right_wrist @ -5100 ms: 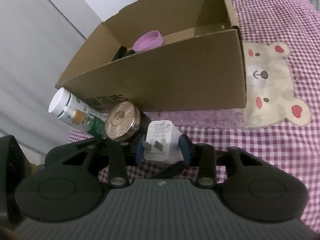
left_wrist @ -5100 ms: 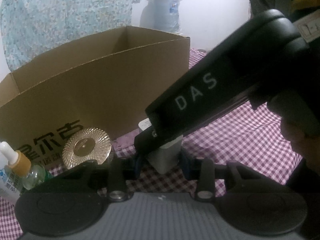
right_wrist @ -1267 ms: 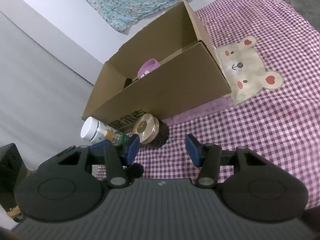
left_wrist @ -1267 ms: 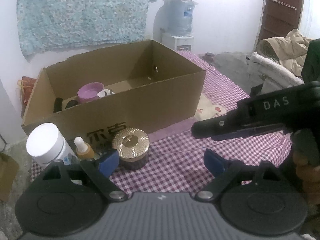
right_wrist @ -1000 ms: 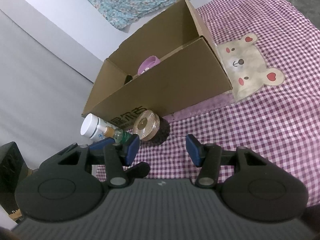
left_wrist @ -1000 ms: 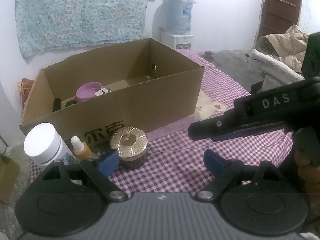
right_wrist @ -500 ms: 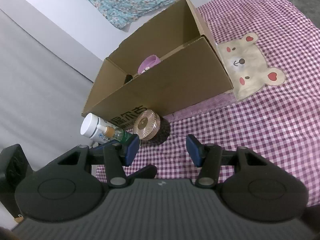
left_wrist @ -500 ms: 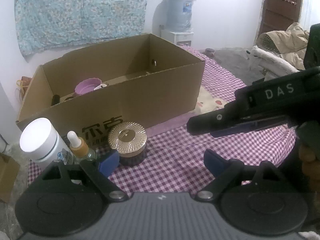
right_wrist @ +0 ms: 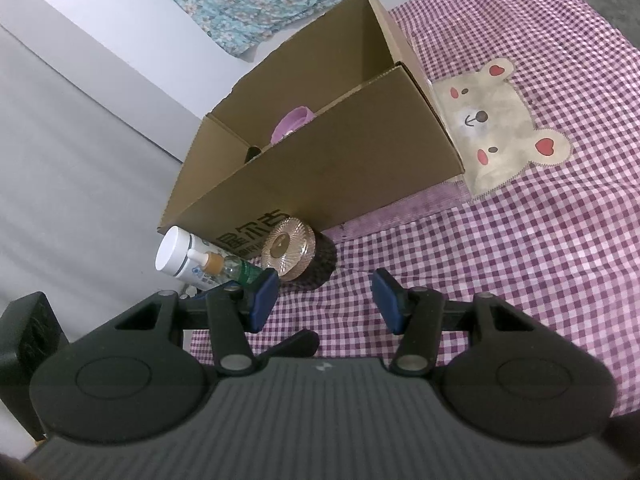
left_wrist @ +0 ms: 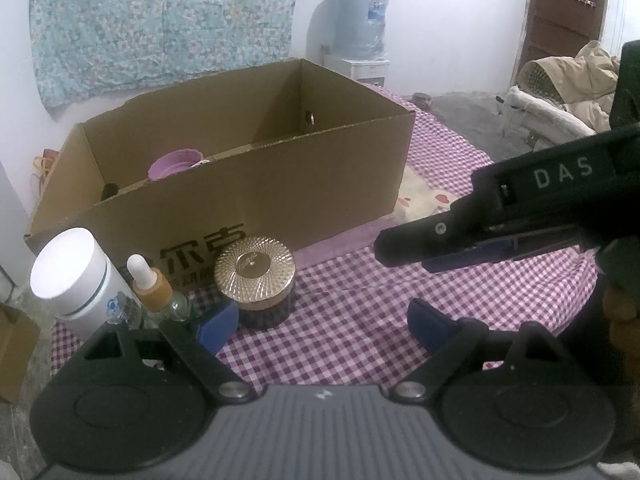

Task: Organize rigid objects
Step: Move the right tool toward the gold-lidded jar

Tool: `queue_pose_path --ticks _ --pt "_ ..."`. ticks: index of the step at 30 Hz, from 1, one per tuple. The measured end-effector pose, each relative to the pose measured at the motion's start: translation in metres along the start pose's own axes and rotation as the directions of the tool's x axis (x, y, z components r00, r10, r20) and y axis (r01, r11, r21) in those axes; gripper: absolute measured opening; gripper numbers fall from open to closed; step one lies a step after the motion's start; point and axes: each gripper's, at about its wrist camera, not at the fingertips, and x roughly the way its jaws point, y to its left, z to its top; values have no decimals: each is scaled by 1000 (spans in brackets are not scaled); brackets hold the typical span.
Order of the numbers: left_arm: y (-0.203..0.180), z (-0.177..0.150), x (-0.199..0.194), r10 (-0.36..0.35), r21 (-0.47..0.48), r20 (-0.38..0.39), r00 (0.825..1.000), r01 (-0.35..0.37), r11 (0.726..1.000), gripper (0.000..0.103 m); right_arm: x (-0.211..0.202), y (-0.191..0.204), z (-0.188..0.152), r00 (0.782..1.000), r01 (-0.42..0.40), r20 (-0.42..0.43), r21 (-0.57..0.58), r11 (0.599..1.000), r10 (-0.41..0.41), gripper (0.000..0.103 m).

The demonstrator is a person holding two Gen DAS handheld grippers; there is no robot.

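A dark jar with a ribbed gold lid stands on the checked cloth, just in front of the near wall of an open cardboard box. Left of it stand a small dropper bottle and a white-capped bottle, close together. The left gripper hovers near the jar, jaws spread and empty. The right gripper also hangs spread and empty, over the cloth just right of the jar. Likely risks: a wide finger closing on the jar could knock over the neighbouring dropper bottle, or push the jar against the box; the round lid may slip between the pads.
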Motion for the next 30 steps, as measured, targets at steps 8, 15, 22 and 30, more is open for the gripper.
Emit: queue_pose_path --ticks 8,15,22,30 --pt "-2 -5 7 7 7 9 1000 -8 1000 92 3 -3 1 1000 1 0 3 1000 -1 52" --pt "-2 -11 12 34 -8 50 998 -33 999 92 8 -10 7 999 -16 31 -8 1000 16 52" --pt "1 -18 21 60 -22 69 996 -59 998 91 32 -11 20 999 -53 8 -28 998 54 44" --pt "3 -19 42 102 -6 54 993 -102 995 91 80 -4 36 993 -100 -75 -47 994 96 34"
